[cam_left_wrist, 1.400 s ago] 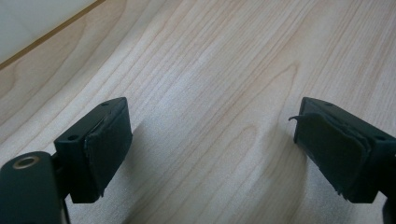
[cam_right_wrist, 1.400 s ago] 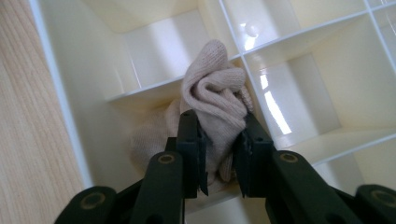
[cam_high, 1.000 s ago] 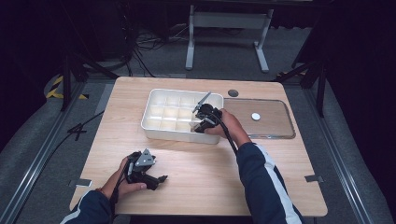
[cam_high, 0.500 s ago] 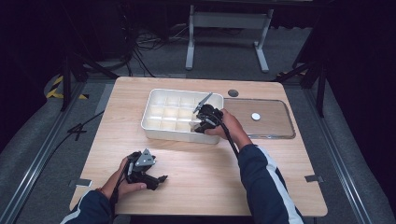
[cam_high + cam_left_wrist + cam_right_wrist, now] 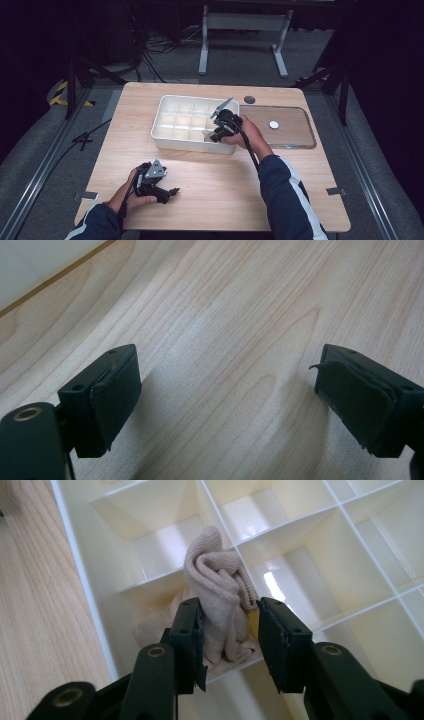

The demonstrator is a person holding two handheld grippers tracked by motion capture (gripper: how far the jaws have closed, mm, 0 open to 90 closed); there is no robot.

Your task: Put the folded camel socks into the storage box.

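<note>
The right gripper (image 5: 227,630) reaches over the near wall of the white divided box (image 5: 165,107), at its right end. Its jaws have just been opening; a bunched beige sock (image 5: 220,587) sits between them, the left pad still against the cloth while a thin gap shows at the right pad, so the grip looks released. The sock rests in a compartment along the box's near edge, draped over a divider. The left gripper (image 5: 172,191) lies on bare desk (image 5: 225,180) near the front left corner, jaws wide apart and holding nothing, with open wood around it. A clear lid (image 5: 295,132) lies just right of the box.
</note>
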